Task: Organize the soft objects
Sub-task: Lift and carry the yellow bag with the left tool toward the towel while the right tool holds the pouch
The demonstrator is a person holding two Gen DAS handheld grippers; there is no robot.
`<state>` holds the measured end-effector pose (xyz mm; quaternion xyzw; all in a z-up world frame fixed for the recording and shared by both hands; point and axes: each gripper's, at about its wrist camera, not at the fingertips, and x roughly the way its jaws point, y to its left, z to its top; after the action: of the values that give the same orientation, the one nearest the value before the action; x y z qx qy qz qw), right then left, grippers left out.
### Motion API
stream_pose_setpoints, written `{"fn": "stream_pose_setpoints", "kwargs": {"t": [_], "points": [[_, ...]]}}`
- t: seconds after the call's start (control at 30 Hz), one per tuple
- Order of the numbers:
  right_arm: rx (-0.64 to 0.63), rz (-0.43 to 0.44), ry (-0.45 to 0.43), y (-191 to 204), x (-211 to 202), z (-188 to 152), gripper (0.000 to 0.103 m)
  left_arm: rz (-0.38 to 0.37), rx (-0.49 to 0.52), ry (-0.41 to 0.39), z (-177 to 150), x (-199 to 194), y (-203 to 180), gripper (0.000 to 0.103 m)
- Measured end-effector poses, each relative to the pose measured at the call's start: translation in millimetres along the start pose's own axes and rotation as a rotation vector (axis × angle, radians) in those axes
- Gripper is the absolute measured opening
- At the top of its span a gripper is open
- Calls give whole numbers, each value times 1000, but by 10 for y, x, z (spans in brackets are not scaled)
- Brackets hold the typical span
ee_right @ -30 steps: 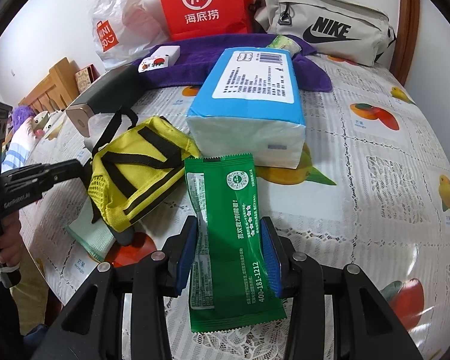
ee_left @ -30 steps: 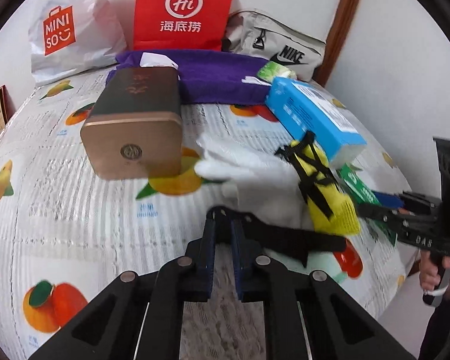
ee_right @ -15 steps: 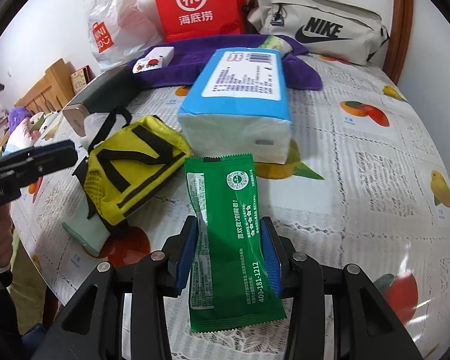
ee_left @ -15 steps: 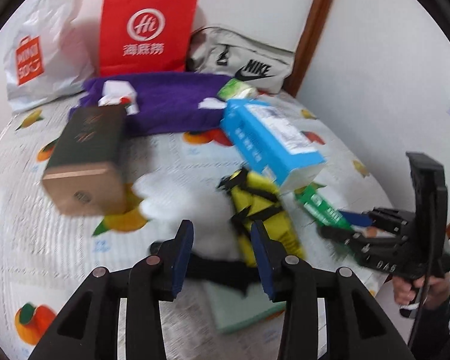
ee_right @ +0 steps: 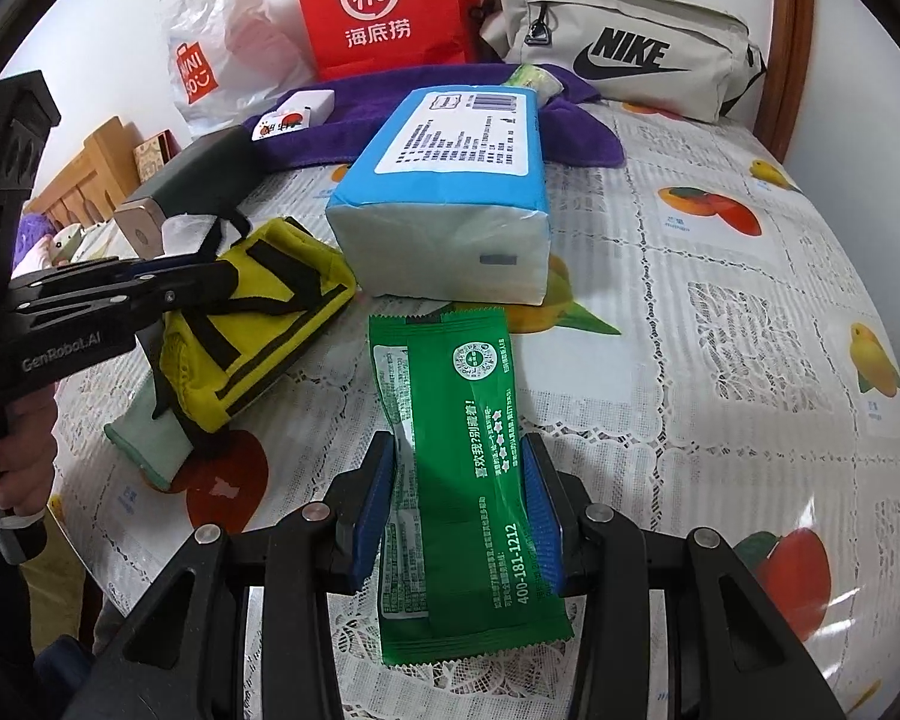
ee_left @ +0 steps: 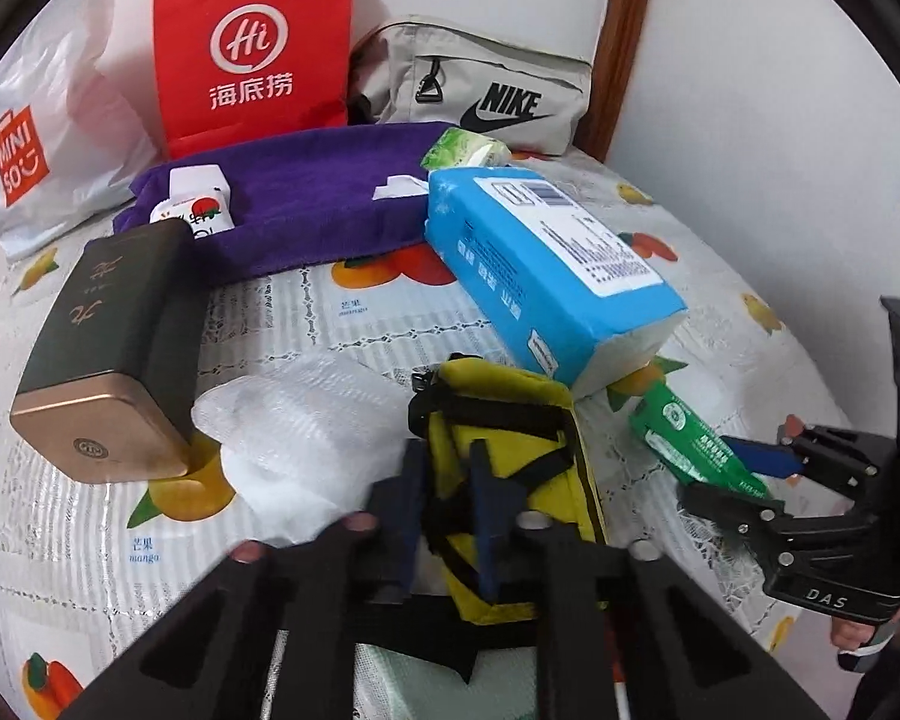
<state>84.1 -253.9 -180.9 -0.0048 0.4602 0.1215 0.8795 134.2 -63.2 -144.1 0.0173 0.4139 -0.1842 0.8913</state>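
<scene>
On the table: soft goods (fruit-print cloth [ee_right: 720,312]).
Left tool [ee_left: 447,516]: spread over yellow pouch [ee_left: 510,450].
Right tool [ee_right: 459,516]: pinching green packet [ee_right: 450,456].

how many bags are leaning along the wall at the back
3: white Miniso plastic bag far left, red Hi paper bag in the middle, grey Nike bag to the right. More may be hidden behind them.
</scene>
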Motion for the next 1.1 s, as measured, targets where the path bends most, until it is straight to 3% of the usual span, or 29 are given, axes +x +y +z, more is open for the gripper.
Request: {"fn": "stream_pose_setpoints", "kwargs": {"t": [0.33, 0.73, 1.1], "points": [[4, 13, -11, 44, -46, 13, 42, -73, -127, -66, -53, -449, 272, 8], [-16, 4, -48, 205, -181, 93, 41, -23, -201, -154, -233, -969, 592, 8], [-21, -16, -103, 241, -412, 277, 40, 38, -238, -182, -217, -1196, 855, 8]]}}
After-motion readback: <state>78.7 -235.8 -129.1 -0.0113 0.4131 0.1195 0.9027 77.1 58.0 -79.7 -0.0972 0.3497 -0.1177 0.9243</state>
